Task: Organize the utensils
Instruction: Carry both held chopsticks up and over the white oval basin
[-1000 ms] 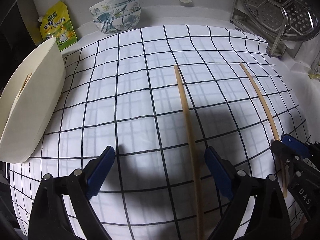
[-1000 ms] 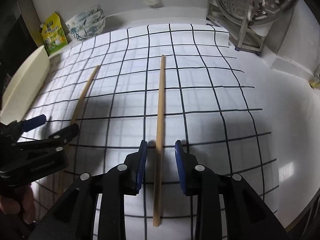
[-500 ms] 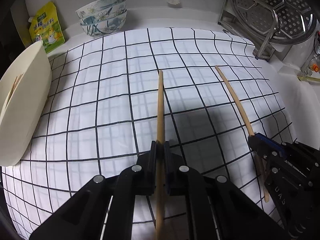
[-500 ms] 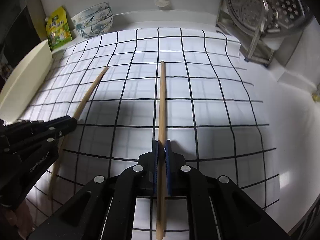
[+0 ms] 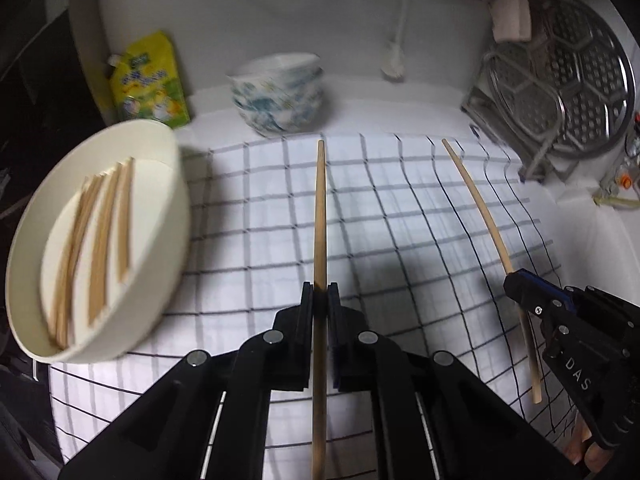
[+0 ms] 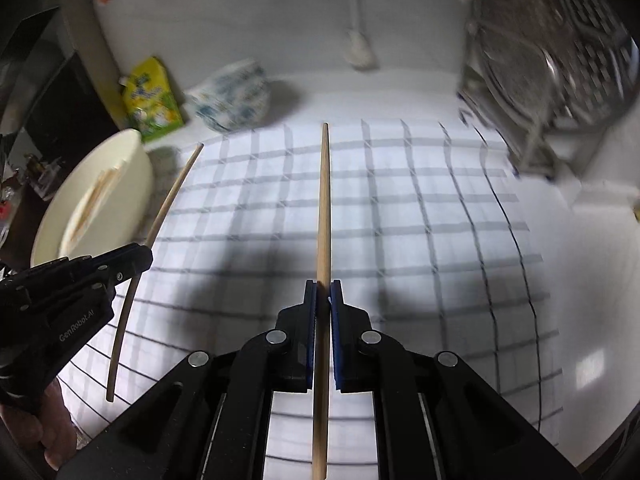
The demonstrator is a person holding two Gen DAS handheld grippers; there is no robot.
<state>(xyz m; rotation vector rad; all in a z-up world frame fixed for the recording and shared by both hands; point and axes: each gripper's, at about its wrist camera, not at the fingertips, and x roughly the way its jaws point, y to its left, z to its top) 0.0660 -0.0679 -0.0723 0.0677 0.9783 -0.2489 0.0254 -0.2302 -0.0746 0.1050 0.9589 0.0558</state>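
Here, in the left wrist view, the left tongs (image 5: 320, 300) are clamped on one chopstick (image 5: 320, 216), raised above the checked cloth (image 5: 248, 240). The cream bowl (image 5: 168, 216) at left holds several more. In the right wrist view, the right tongs (image 6: 323, 300) grip a second chopstick (image 6: 324, 208) pointing forward.

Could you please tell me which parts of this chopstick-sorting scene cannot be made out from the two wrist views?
- Left chopstick: its near end runs off the left wrist view's bottom edge.
- Cream bowl: contents blurred in the right wrist view; near rim behind the left gripper.
- Yellow pouch: print too blurred to read.
- Steamer rack: smeared by motion, cut by the right edge.
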